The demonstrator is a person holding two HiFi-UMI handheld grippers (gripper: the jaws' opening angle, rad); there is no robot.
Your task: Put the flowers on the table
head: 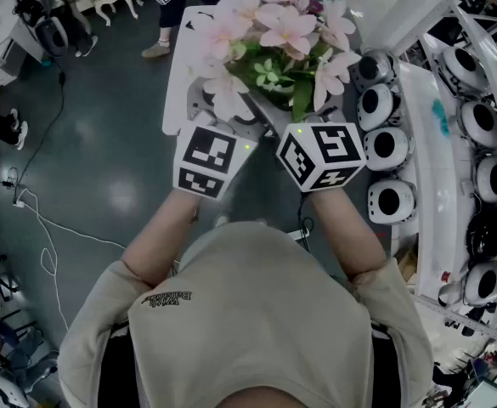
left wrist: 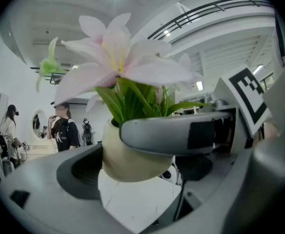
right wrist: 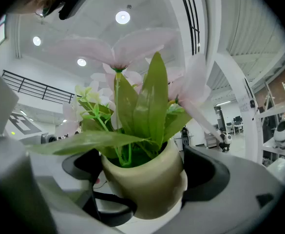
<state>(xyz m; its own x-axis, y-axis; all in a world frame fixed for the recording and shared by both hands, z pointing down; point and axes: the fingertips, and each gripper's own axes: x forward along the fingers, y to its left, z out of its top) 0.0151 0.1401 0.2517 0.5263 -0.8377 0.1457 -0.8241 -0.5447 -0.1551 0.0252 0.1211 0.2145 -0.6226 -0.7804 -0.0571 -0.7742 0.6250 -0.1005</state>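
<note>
Head view: white table [head: 177, 83] under flowers [head: 269, 32] | right gripper view: cream pot [right wrist: 149, 184]

The cream ceramic pot [right wrist: 142, 189] of pink artificial flowers [head: 269, 32] is over the small white square table [head: 178, 75]; contact with the tabletop cannot be confirmed. The pot is between the jaws of the right gripper [head: 320, 113], with the left gripper [head: 221, 117] just beside it on the left. Right of the table, white round housings [head: 386, 147] sit in a row. A thin white cable [head: 48, 228] lies on the grey floor [head: 104, 143], well left.
</note>
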